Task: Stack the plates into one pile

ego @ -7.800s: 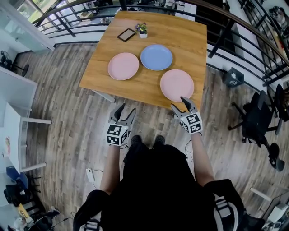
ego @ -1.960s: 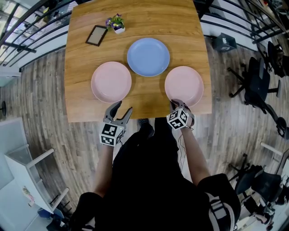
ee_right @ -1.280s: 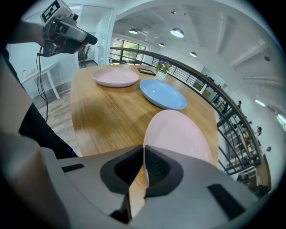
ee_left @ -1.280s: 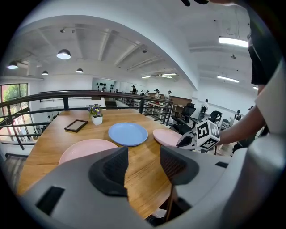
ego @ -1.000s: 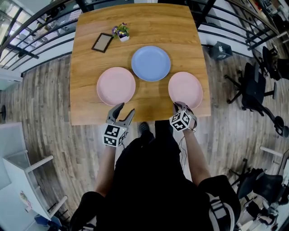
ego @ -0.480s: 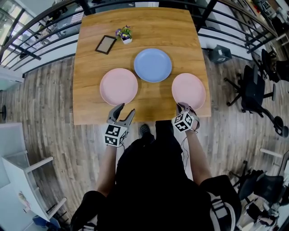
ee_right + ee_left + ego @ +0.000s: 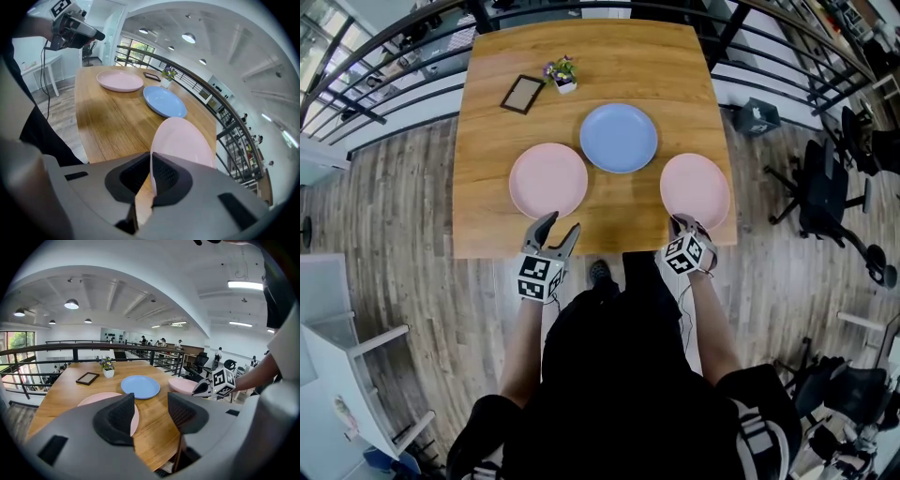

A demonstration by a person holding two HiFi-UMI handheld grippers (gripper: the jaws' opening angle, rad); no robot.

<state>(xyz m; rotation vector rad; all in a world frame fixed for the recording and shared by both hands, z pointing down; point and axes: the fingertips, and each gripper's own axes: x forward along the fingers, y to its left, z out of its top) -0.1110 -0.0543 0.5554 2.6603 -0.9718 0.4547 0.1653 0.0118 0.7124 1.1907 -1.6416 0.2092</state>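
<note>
As the head view looks steeply down, a wooden worktop (image 7: 600, 56) carries three plates well apart from one another.
- Blue plate (image 7: 619, 138): middle of the worktop.
- Left pink plate (image 7: 548, 180): nearer the person, to the left.
- Right pink plate (image 7: 695, 190): near the front right corner.
- Picture frame (image 7: 523, 94) and small potted plant (image 7: 562, 72): at the far left, clear of the plates.
- Surroundings: a dark railing (image 7: 384, 84) skirts the far sides and an office chair (image 7: 825, 192) stands on the floor to the right.
- Obstructions: nothing lies between the plates.
- Left gripper (image 7: 561, 225): just off the front edge, near the left pink plate but not touching it.
- Right gripper (image 7: 680, 223): meets the near rim of the right pink plate.

Left gripper view:
- Jaws: released and standing apart, with only bare worktop and the left pink plate's edge seen beyond them.
- Beyond: the blue plate, frame and plant sit farther off; the right gripper shows at the right pink plate.

Right gripper view:
- Jaws: clenched on the rim of the right pink plate, which stands edge-on between the pads.
- Beyond: the blue plate, then the left pink plate.
</note>
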